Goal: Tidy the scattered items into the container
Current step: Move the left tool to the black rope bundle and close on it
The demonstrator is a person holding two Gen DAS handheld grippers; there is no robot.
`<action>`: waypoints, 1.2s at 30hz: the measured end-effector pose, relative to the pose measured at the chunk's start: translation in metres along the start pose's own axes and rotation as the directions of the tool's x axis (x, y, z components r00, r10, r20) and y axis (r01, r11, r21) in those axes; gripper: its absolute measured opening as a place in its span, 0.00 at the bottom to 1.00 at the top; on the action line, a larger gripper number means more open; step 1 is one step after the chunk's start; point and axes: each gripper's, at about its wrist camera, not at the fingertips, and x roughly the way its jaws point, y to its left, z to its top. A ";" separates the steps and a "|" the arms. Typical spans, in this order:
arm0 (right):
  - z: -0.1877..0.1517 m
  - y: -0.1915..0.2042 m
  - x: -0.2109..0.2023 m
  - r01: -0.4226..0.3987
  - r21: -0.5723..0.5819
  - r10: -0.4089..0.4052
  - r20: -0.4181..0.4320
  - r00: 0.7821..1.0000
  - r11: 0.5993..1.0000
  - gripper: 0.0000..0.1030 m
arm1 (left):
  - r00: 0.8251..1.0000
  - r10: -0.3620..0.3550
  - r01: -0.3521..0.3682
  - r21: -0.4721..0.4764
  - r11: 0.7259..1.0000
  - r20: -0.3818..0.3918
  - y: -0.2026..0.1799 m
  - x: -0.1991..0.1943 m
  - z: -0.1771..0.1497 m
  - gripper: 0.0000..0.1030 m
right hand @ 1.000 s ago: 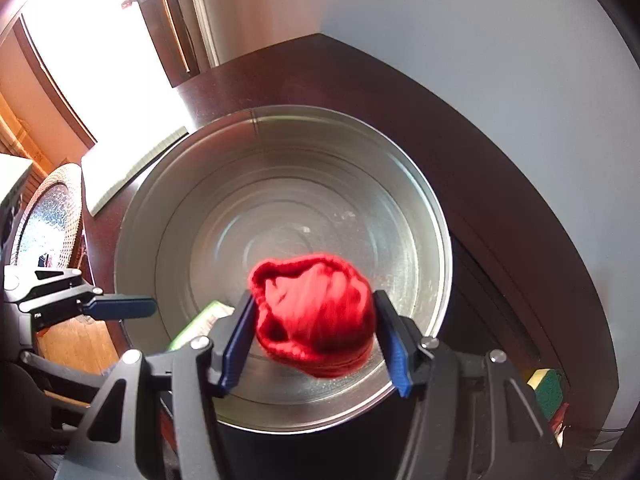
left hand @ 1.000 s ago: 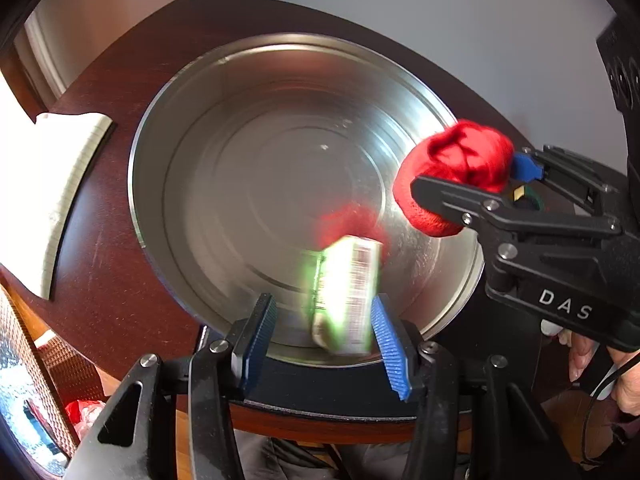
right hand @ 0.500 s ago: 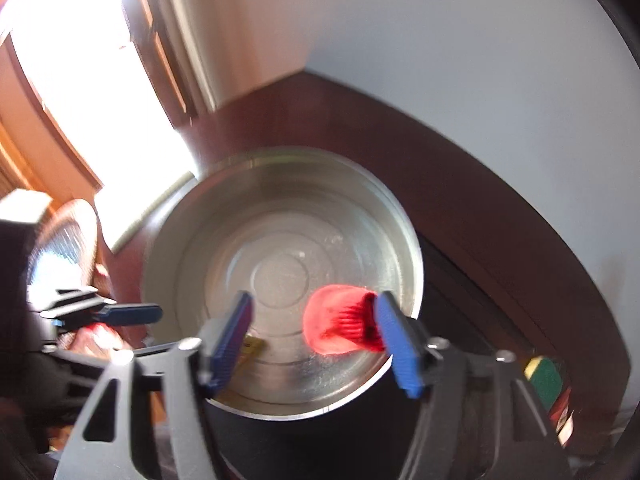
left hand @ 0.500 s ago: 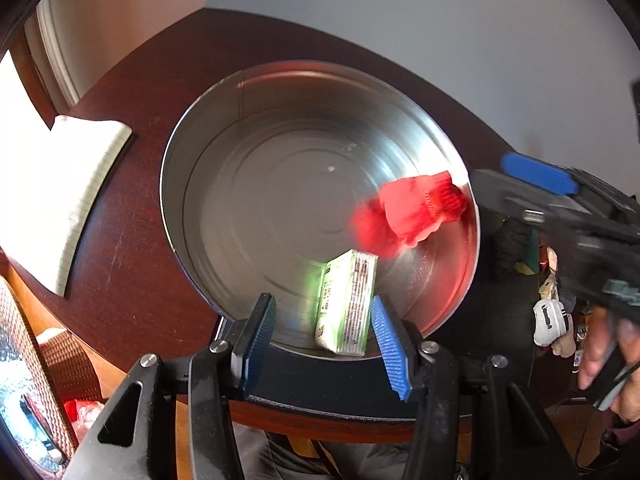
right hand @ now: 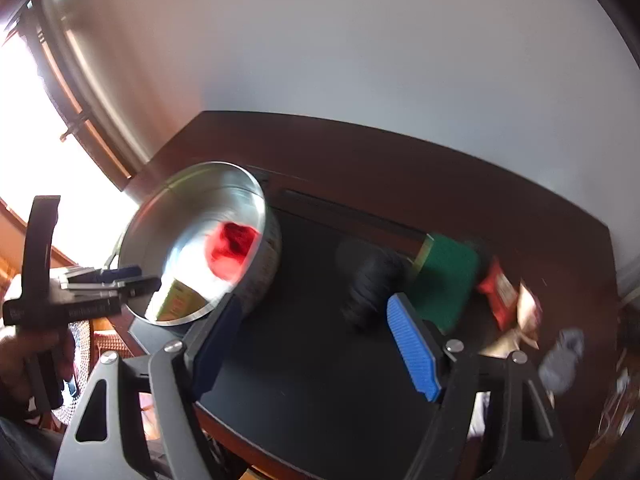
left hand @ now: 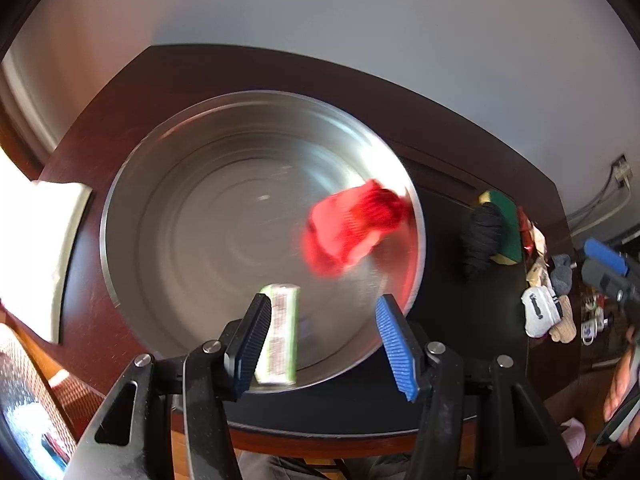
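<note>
Left gripper (left hand: 318,338) jaws opening; box (left hand: 280,336) drops free into tin (left hand: 120,216), beside red cloth (left hand: 352,228). Let box clear before you lift. Right gripper (right hand: 316,344) opening, empty; aim it at black bundle (right hand: 370,284).

red sock (left hand: 352,228), green box (left hand: 280,336), in metal tin (left hand: 120,272)

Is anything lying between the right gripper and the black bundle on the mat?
Nothing visible does. The right gripper, its jaws opening and empty, has only bare black mat between it and the black bundle. The green sponge lies beside the bundle on its far side, not in the path.
</note>
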 end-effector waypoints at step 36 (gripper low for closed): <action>-0.121 -0.143 -0.062 0.133 0.345 -0.116 -0.071 0.991 0.929 0.85 | 0.996 -0.001 0.035 0.369 0.929 -0.092 -0.205 0.123 0.031 0.69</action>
